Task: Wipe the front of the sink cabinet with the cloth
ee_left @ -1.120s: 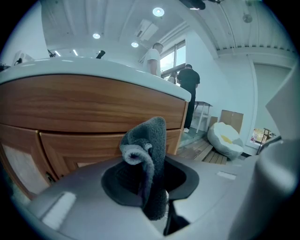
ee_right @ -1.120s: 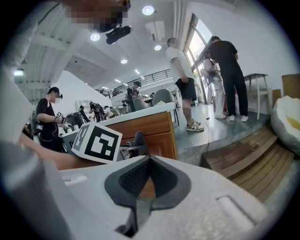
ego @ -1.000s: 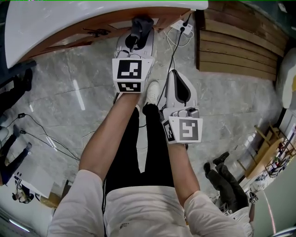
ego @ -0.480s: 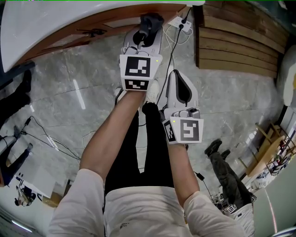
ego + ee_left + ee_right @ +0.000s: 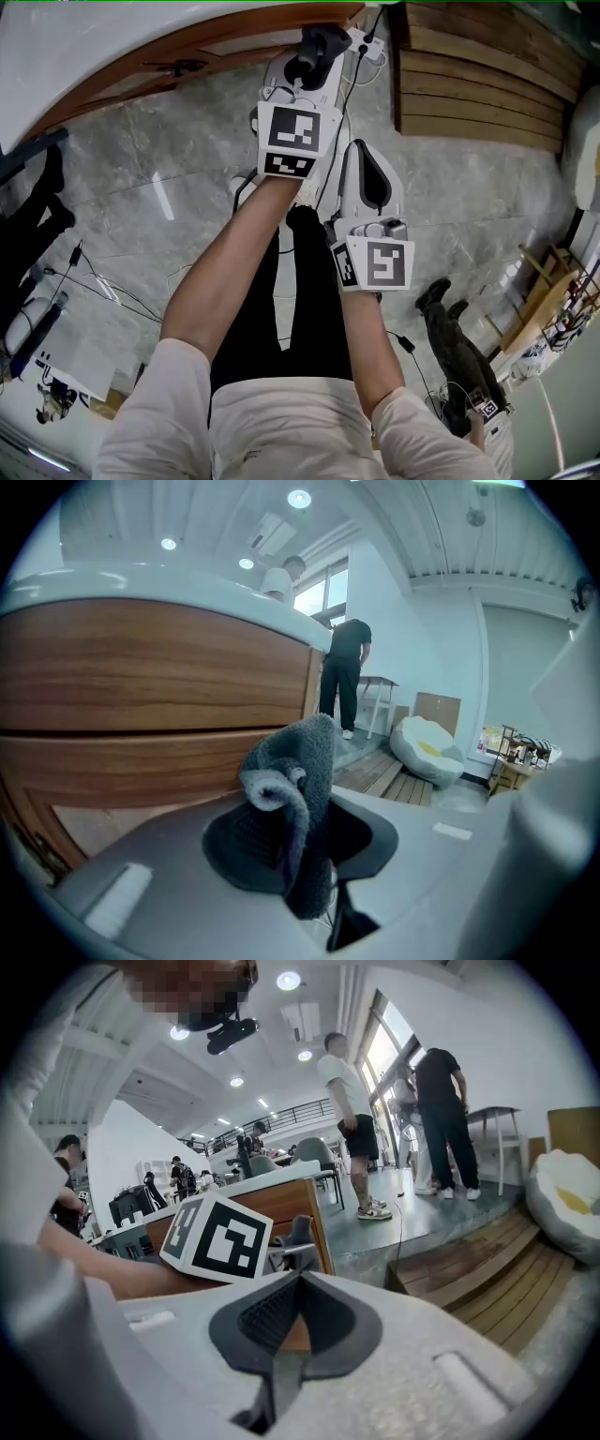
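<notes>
Left tongs (image 5: 310,56) pinch the cloth (image 5: 298,761) at a bunched fold | it looks soft, limp, light | right tongs (image 5: 286,1321) pressed together, empty | cabinet front (image 5: 141,686) near.

Left arm (image 5: 225,272) stretched well forward, forearm bare. Left gripper (image 5: 314,47) held far out, marker cube facing up; jaws clamped on a grey cloth (image 5: 298,789) that bunches above them. Right arm (image 5: 364,342) kept closer to the body. Right gripper (image 5: 364,164) lower and behind the left one, jaws together at the tips, nothing between.
</notes>
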The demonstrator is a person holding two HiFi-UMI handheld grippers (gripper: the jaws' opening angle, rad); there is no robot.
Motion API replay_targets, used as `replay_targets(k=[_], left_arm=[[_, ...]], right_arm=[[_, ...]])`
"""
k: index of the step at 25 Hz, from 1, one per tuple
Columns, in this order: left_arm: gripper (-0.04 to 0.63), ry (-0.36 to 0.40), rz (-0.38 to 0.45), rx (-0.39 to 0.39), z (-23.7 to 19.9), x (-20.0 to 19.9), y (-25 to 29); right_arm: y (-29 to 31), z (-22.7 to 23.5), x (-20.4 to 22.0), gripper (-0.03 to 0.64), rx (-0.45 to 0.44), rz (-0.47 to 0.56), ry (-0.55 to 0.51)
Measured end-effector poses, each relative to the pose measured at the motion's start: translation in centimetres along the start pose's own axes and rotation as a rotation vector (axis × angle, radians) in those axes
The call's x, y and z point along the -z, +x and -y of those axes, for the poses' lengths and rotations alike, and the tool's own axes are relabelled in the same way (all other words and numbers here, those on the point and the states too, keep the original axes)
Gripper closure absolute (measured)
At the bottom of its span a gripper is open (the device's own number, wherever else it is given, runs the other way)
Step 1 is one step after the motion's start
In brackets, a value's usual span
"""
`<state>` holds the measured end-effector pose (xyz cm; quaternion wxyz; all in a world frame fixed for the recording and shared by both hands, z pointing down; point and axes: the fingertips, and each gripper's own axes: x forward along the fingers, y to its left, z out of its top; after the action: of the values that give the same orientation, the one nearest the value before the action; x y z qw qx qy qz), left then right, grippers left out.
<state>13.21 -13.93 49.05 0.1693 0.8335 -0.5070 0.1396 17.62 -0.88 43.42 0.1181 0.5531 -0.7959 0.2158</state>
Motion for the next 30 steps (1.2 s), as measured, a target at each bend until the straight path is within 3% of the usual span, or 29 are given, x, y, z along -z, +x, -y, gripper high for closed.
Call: replay_targets(k=[18, 30], left_arm=[[0.518, -0.018, -0.071, -0.006, 0.3, 4.0, 2.7], [0.518, -0.100, -0.129, -0.022, -1.3, 7.2, 2.8]], right_arm=[[0.2, 1.5, 1.5, 0.621, 0.010, -0.008, 0.032], [0.9, 0.8, 1.2, 0.621, -0.012, -0.005, 0.029]])
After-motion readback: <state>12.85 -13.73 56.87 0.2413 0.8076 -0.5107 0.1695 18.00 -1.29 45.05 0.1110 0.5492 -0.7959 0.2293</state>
